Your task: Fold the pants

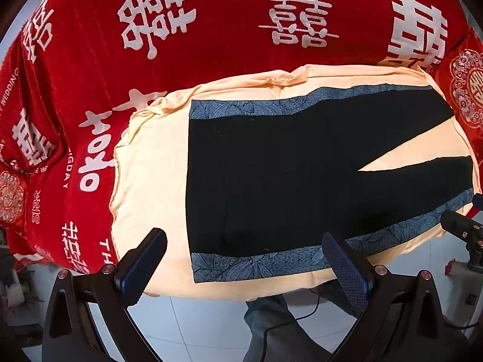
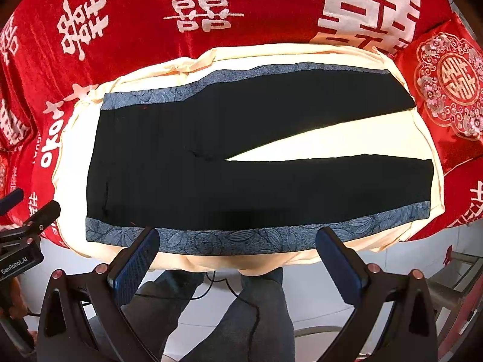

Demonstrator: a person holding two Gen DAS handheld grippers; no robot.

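Black pants (image 1: 271, 175) (image 2: 211, 157) with blue leaf-patterned side stripes lie flat and spread on a cream cloth (image 1: 151, 181) (image 2: 332, 141). The waist is at the left and the two legs splay apart toward the right. My left gripper (image 1: 244, 259) hovers open over the near edge by the waist end, with nothing between its fingers. My right gripper (image 2: 238, 256) is also open and empty, above the near blue stripe (image 2: 241, 238). The right gripper (image 1: 462, 226) shows at the right edge of the left wrist view, and the left gripper (image 2: 27, 220) at the left edge of the right wrist view.
A red blanket (image 1: 211, 30) (image 2: 135, 30) with white characters covers the surface behind and around the cream cloth. A red embroidered cushion (image 2: 452, 90) sits at the right. Below the near edge are a person's legs (image 2: 256, 316), a black cable (image 2: 229, 289) and white floor tiles (image 1: 196, 325).
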